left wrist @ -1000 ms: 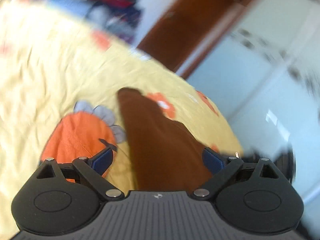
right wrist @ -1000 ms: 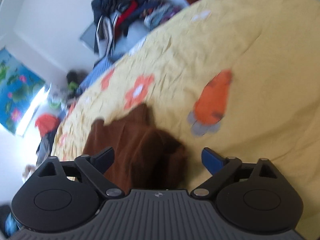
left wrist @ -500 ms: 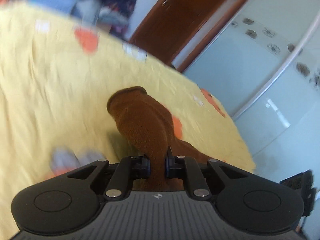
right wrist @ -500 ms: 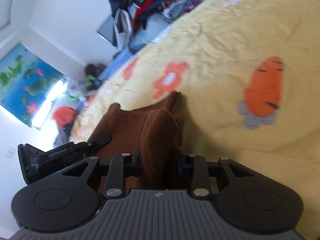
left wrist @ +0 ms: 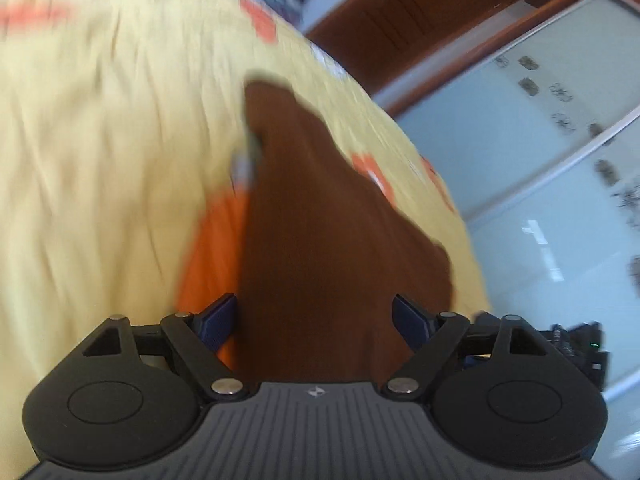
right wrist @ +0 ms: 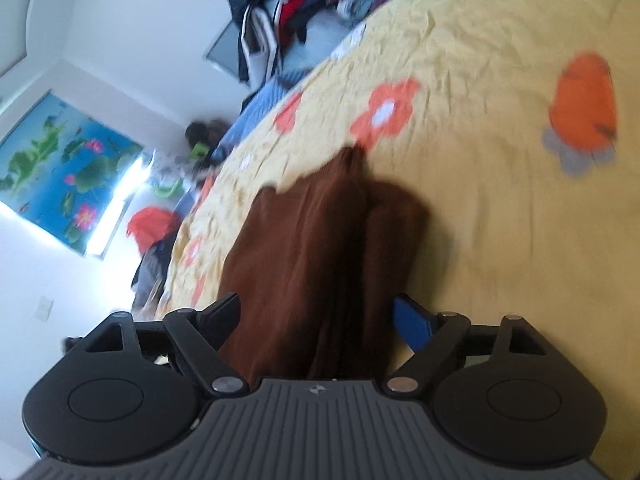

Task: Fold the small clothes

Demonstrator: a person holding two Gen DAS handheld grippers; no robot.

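In the left wrist view the left gripper has its fingers spread wide; they have just been opening, and the brown garment lies between them without either pad pressing on it. The cloth runs away from the fingers as a long, tapering strip, flat on the yellow bedsheet, and narrows to a rounded end farther up the bed. Its left edge overlaps an orange carrot print on the sheet. The garment lies close to the bed's right edge, where the sheet drops away. Beyond that edge stand pale glass wardrobe doors with a brown wooden frame above them.

In the right wrist view the right gripper likewise has its fingers held wide, having just been opening, with the same brown garment lying loose between them. Here the cloth shows lengthwise folds, a darker ridge on its right side, and its far end reaches an orange flower print. Another carrot print sits well apart, toward the right. At the bed's far edge a heap of mixed clothes is piled against the white wall, and a blue pond picture hangs on the left.
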